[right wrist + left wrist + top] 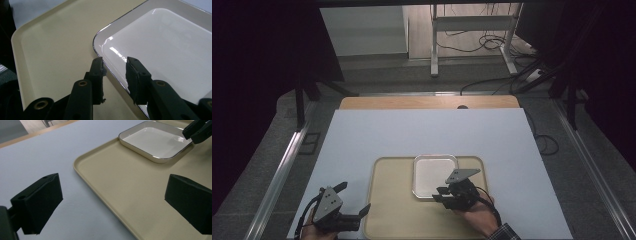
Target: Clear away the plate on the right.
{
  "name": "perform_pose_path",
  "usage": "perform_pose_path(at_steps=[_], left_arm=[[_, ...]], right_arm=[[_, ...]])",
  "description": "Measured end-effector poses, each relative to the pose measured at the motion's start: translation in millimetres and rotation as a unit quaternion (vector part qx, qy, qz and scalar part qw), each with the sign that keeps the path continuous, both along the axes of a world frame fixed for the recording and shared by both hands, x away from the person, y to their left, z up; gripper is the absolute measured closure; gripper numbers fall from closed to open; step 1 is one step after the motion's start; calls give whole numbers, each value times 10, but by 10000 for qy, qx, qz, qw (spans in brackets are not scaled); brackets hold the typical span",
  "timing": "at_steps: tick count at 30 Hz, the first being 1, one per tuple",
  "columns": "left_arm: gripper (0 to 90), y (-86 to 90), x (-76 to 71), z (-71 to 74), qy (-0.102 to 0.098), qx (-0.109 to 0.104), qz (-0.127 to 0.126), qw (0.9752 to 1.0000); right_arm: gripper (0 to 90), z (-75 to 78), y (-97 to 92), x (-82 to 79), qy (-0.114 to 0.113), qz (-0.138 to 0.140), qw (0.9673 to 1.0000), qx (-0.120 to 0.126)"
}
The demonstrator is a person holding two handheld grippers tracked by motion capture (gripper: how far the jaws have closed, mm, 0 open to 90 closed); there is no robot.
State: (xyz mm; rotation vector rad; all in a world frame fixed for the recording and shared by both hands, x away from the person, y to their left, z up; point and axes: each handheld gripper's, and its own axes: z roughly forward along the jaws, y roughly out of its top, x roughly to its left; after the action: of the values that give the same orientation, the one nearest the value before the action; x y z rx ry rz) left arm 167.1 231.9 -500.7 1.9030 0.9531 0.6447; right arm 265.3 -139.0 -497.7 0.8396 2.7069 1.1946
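Plate on tray, both grippers loose

White-covered worktop [377, 135] carries a beige tray [394, 210], with the square white plate [432, 172] in its far right part. Right hand-held gripper [114, 75] straddles the plate's near rim, jaws slightly apart, not pinching. Left hand-held gripper [112, 202] sits wide open over the tray's near left edge

No legible text, label, brand, number or sign anywhere.

You've got one beige tray [397, 210] on the table, and one white square plate [432, 172] sitting on it. Two grippers are in play: one left gripper [354, 202] and one right gripper [441, 194]. One white sheet [422, 132] covers the table.
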Motion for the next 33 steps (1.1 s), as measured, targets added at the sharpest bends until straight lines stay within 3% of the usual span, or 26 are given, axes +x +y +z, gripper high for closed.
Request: perform_pose_path(at_steps=[9,33], left_arm=[[0,1,-27,33,-126,-122,-8,9998],[10,-65,-3,4,128,91,-199,9997]], right_arm=[[598,41,-65,12,-74,-101,9999,72],[449,225,-327,15,-431,-415,9976,342]])
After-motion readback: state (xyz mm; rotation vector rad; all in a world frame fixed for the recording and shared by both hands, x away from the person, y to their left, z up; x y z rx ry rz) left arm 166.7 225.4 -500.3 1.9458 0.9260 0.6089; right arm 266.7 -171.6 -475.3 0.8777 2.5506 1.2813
